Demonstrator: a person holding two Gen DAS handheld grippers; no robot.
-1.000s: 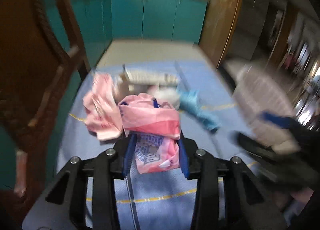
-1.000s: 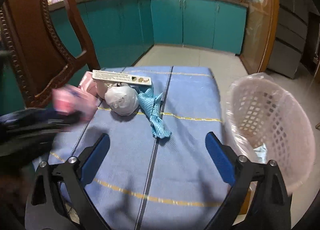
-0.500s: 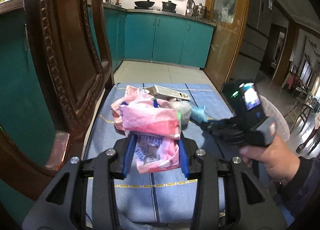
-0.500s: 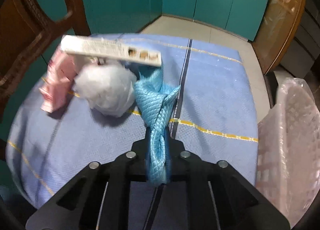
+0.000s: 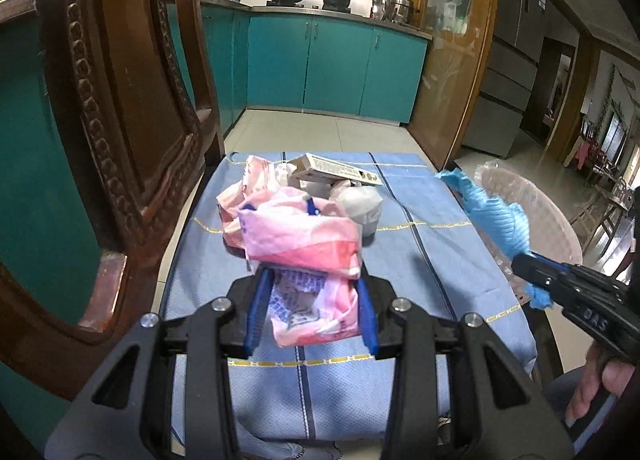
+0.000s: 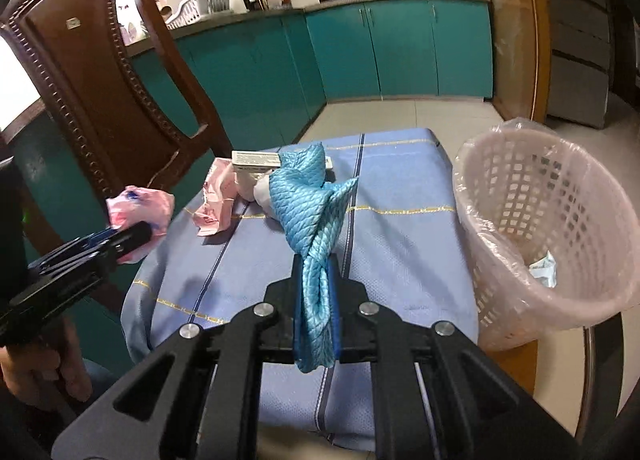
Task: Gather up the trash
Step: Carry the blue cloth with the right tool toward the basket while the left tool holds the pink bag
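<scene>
Left gripper [image 5: 310, 310]: jaws clamped on a crumpled pink plastic bag [image 5: 304, 244], held above the near-left part of the blue tablecloth [image 5: 432, 260].

Right gripper [image 6: 316, 324]: jaws squeezed together on a twisted light-blue cloth [image 6: 312, 212], which stands up out of the fingers, clear of the table. In the left wrist view this cloth hangs just in front of the basket, at the table's right edge.

Pink lined waste basket [image 6: 560, 220] stands right of the table, tilted toward it; a pale scrap [image 6: 544, 270] lies inside.

Left on the table, far-left end: a second pink wrapper [image 6: 214, 202], a white crumpled bag [image 5: 360, 206], and a long flat box [image 5: 336, 170] resting across them, all bunched together.

Carved wooden chair [image 5: 120, 100] stands at the left, beside the table.
</scene>
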